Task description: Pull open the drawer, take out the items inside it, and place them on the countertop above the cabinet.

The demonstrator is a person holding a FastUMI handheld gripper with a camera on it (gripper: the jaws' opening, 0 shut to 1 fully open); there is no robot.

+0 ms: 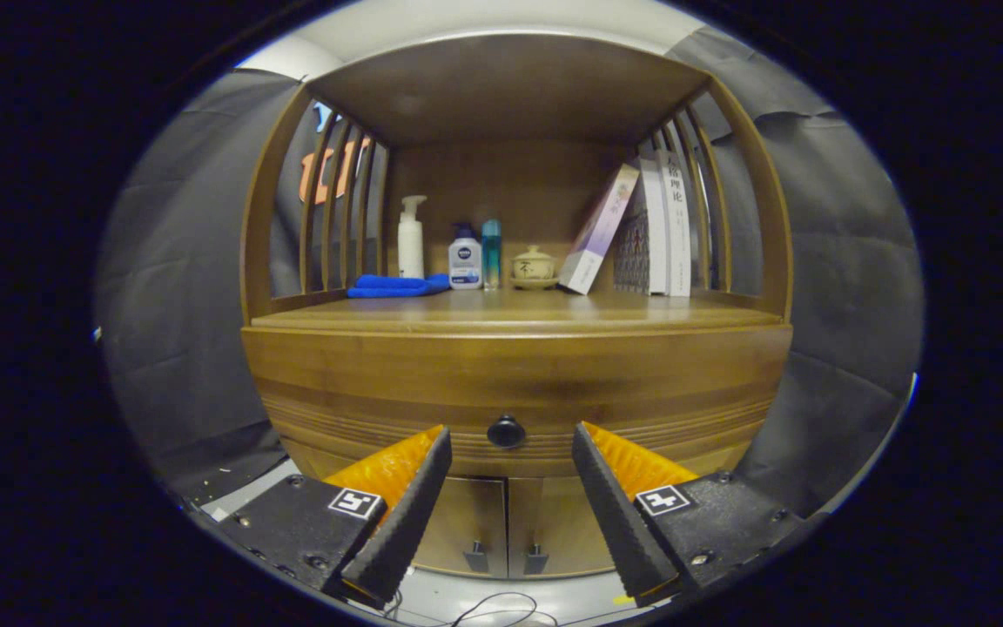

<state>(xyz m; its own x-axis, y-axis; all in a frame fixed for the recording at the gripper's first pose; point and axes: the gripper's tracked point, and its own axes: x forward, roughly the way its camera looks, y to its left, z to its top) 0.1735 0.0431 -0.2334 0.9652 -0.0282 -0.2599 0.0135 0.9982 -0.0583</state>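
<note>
Cabinet (514, 383): wooden, spanning the middle of the frame, slatted sides rising at left and right under a flat top board.
Countertop (514, 312): broad wooden shelf across the centre, bare along its front, things lined up along its back.
Drawer (380, 392): closed, wide curved front just below the countertop, grooved bands along its lower edge.
Lower doors (506, 522): two, shut, bottom centre under the drawer, a small handle on each near the seam.
Gripper (512, 444): bottom of the frame, fingers spread wide and empty, tips level with the knob, one to each side of it and not touching it.
Books (654, 226): right of centre on the countertop, several upright against the right slats, one more leaning onto them from the left.
Blue cloth (397, 285): folded flat, left of centre on the countertop.
Pump bottle (411, 239): white, upright behind the cloth.
Small bottles (465, 261): two, upright side by side, centre, just right of the cloth.
Lidded cup (534, 266): pale, on a saucer, between the bottles and the leaning book.
Knob (506, 431): dark, round, lower centre of the drawer front, between the fingertips.
Cable (501, 605): thin loop on the floor, very bottom centre.
</note>
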